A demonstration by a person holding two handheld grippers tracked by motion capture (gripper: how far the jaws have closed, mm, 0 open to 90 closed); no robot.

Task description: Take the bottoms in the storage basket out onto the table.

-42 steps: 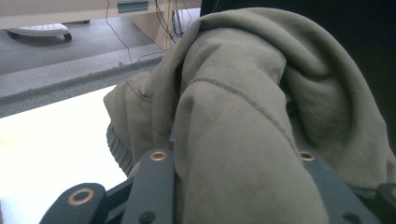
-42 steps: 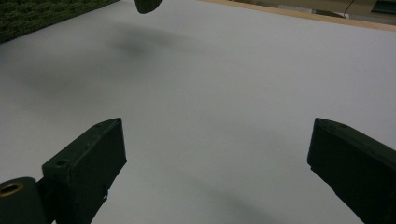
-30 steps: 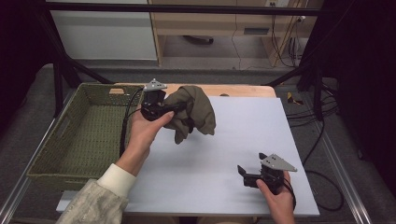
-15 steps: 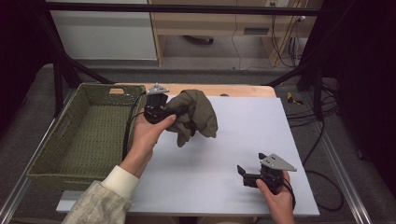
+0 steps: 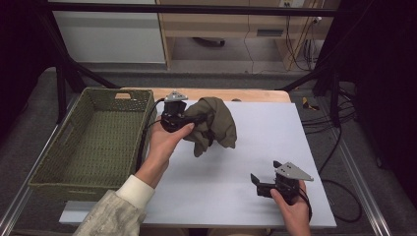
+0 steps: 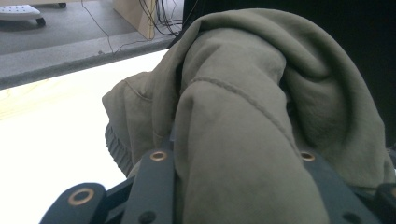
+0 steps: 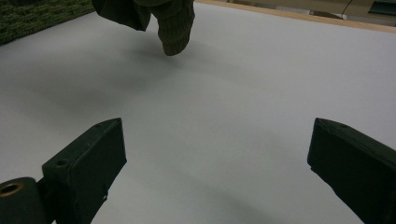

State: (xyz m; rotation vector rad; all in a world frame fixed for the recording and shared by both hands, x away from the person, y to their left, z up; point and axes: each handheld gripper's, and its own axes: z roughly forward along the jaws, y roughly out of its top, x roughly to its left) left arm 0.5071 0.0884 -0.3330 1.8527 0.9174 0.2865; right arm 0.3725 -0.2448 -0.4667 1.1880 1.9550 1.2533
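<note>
The table (image 5: pixel 275 123) carries a white sheet (image 5: pixel 221 182) that spreads under both grippers. To the outer side of the left gripper (image 5: pixel 199 119) stands an olive woven basket (image 5: pixel 93 142), its near wall just beside that gripper's cable. The olive garment (image 5: pixel 216 125) is bunched and lifted off the sheet, hanging from the left gripper's tips toward the right gripper's side; a ribbed cuff dangles at its lower edge. In the left gripper view the cloth (image 6: pixel 243 121) is draped thickly between and over the two jaws, which are clamped on a fold of it. The left hand (image 5: pixel 164 142) wraps the gripper body from below, with a pale sleeve (image 5: pixel 113 211) behind it.

The right gripper (image 5: pixel 256 183) sits low over the near part of the sheet, well apart from the garment, which hangs ahead of it and above in its own view (image 7: pixel 175 23). Its jaws stand wide with nothing between them. The right hand (image 5: pixel 290 206) grips it from behind.
</note>
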